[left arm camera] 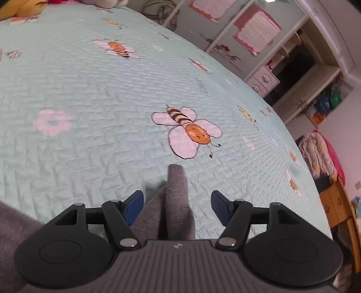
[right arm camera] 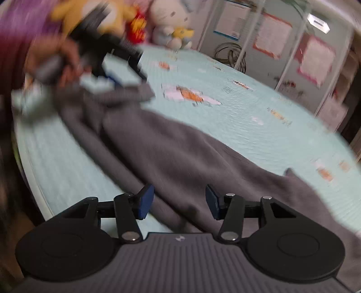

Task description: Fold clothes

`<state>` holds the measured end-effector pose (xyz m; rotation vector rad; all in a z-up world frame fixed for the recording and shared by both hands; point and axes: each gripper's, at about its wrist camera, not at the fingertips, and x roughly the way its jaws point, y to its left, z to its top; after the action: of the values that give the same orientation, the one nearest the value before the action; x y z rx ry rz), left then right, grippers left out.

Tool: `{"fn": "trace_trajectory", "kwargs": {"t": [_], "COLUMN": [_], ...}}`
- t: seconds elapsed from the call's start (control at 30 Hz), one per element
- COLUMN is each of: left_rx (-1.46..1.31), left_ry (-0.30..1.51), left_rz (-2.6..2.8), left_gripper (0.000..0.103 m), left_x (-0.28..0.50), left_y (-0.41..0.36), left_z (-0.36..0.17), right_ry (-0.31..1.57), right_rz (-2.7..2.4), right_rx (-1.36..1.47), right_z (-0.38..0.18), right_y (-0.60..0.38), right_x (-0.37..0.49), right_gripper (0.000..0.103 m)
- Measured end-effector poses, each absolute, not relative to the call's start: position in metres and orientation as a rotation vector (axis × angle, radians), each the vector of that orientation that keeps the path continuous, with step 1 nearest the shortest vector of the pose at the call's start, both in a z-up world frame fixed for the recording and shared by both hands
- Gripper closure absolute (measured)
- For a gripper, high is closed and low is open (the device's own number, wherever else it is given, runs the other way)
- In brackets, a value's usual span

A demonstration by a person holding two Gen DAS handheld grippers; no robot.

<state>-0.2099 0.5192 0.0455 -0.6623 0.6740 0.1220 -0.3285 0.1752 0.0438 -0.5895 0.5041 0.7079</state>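
A grey knit garment (right arm camera: 180, 148) lies stretched out on a mint bedspread (right arm camera: 259, 126) printed with bees. My right gripper (right arm camera: 179, 200) hovers over the garment's near part, open, its blue pads (right arm camera: 146, 200) clear of the cloth. Far left in the blurred right wrist view, a hand holds my left gripper (right arm camera: 108, 72) at the garment's far end. In the left wrist view, a raised fold of the grey garment (left arm camera: 178, 191) stands between the pads of my left gripper (left arm camera: 177, 202). The right pad (left arm camera: 218, 202) is well clear of it, and the jaws stand open.
Plush toys (right arm camera: 167, 20) sit at the head of the bed. A wardrobe with pink sheets (left arm camera: 257, 33) on its doors runs along the far side. A pile of clothes (left arm camera: 318, 155) rests on wooden furniture past the bed's right edge.
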Motion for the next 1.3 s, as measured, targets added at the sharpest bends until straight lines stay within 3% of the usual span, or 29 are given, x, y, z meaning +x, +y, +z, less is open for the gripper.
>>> {"fn": "trace_trajectory", "kwargs": {"t": [0.03,0.07,0.1,0.13,0.37,0.7,0.77,0.83,1.1,1.3], "left_rx": [-0.654,-0.645,-0.633,-0.629,-0.731,-0.93,-0.95,-0.967,-0.856,-0.988], "left_ry": [0.678,0.683,0.684,0.669,0.481,0.383,0.381,0.384,0.26,0.413], "left_rz": [0.116,0.113,0.116,0.126,0.247,0.443,0.452,0.452,0.395,0.487], "left_gripper": [0.049,0.067,0.093,0.1,0.1,0.1,0.1,0.1,0.099,0.099], "left_x": [-0.21,-0.21,-0.212,-0.217,-0.276,-0.351,-0.357,-0.36,-0.386,-0.414], "left_y": [0.518,0.518,0.518,0.518,0.531,0.541,0.541,0.54,0.527,0.535], "left_z": [0.045,0.045,0.046,0.048,0.074,0.071,0.073,0.075,0.095,0.03], "right_ry": [0.499,0.498,0.5,0.496,0.418,0.299,0.307,0.325,0.237,0.347], "right_rz": [0.693,0.681,0.674,0.669,0.66,0.713,0.714,0.708,0.551,0.636], "right_rx": [-0.605,-0.616,-0.618,-0.624,-0.837,-1.104,-1.109,-1.109,-1.072,-1.153], "right_z": [0.041,0.039,0.037,0.037,0.025,0.008,0.008,0.008,0.043,-0.002], "right_y": [0.173,0.171,0.169,0.166,0.16,0.169,0.168,0.166,0.161,0.161], "right_x": [-0.328,-0.327,-0.326,-0.325,-0.327,-0.328,-0.324,-0.319,-0.326,-0.337], "right_gripper": [0.052,0.052,0.052,0.052,0.052,0.055,0.063,0.103,0.102,0.101]}}
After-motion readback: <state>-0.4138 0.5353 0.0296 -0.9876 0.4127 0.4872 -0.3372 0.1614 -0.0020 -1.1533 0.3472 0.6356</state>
